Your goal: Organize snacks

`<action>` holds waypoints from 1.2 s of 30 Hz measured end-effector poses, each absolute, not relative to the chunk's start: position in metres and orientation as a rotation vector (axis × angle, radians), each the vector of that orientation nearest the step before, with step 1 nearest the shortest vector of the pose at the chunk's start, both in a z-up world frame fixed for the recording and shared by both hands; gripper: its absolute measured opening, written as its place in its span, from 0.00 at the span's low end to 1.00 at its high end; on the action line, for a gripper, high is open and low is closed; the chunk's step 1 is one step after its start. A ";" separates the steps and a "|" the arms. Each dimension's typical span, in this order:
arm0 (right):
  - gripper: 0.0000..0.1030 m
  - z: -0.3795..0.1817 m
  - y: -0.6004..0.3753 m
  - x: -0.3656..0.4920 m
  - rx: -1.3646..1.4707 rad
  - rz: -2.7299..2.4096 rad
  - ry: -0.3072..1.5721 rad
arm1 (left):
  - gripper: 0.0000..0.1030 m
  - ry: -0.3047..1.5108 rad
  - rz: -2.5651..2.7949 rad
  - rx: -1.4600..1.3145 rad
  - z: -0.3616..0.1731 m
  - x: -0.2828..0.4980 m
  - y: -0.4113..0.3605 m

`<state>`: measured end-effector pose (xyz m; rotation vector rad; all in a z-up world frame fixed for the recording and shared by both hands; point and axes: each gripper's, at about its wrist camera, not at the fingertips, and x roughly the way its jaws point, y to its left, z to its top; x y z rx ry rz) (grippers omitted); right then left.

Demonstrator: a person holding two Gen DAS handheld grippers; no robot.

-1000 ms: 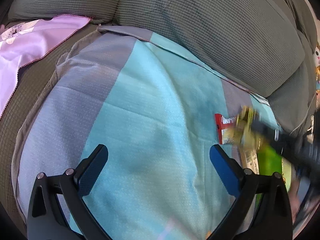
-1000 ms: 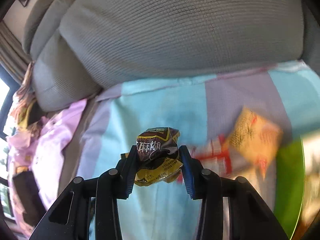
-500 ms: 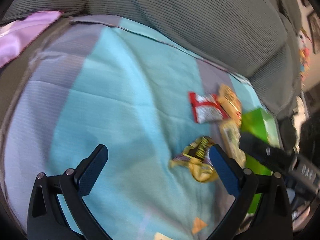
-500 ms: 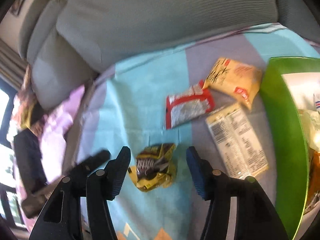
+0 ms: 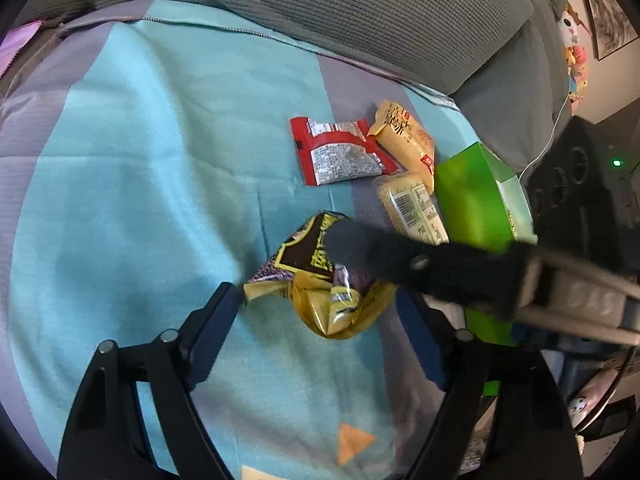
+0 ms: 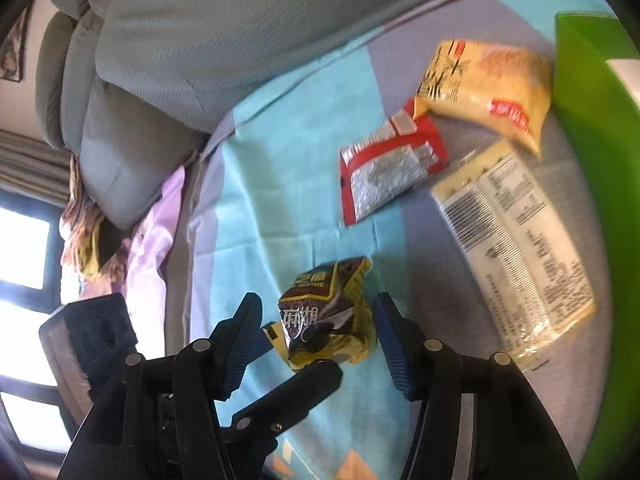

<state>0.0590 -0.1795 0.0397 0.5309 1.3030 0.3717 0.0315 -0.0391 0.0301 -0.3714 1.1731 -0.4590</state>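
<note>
A crumpled yellow-and-brown sesame packet (image 5: 308,256) (image 6: 320,292) lies on the teal blanket. My left gripper (image 5: 316,300) straddles it with the jaws closing; the tips stand at the packet's edges, and I see no firm pinch. My right gripper (image 6: 318,320) is open around the same packet, with a small gap on each side. In the left wrist view, one of the right gripper's fingers (image 5: 384,256) crosses over the packet's top. In the right wrist view, one of the left gripper's fingers (image 6: 304,384) reaches in from below.
Beyond the packet lie a red-and-silver packet (image 5: 340,156) (image 6: 388,168), a yellow packet (image 5: 404,140) (image 6: 488,92) and a clear cracker pack with a barcode (image 5: 412,208) (image 6: 516,240). A green box (image 5: 476,200) (image 6: 588,120) stands to the right. Grey cushions (image 5: 360,12) rise behind.
The right gripper came down, opened and let the sesame packet go onto the blanket. The left gripper swung right to the packet and its jaws narrowed around it.
</note>
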 end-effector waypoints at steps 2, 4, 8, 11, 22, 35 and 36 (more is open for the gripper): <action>0.57 0.034 -0.177 0.060 0.519 0.367 1.319 | 0.71 1.174 -0.453 -0.365 0.028 0.033 -0.039; 0.56 0.033 -0.173 0.060 0.493 0.379 1.319 | 0.69 1.165 -0.440 -0.357 0.028 0.032 -0.042; 0.49 0.039 -0.169 0.058 0.444 0.384 1.298 | 0.63 1.106 -0.436 -0.320 0.039 0.029 -0.048; 0.49 0.050 -0.170 0.055 0.426 0.392 1.259 | 0.60 1.039 -0.436 -0.288 0.055 0.022 -0.053; 0.49 0.111 -0.220 0.037 0.439 0.346 1.027 | 0.56 0.863 -0.529 -0.179 0.105 0.016 -0.108; 0.49 0.141 -0.313 0.007 0.573 0.148 0.833 | 0.52 0.788 -0.715 -0.059 0.121 0.026 -0.202; 0.49 0.141 -0.317 0.006 0.581 0.134 0.828 | 0.51 0.791 -0.731 -0.054 0.120 0.026 -0.207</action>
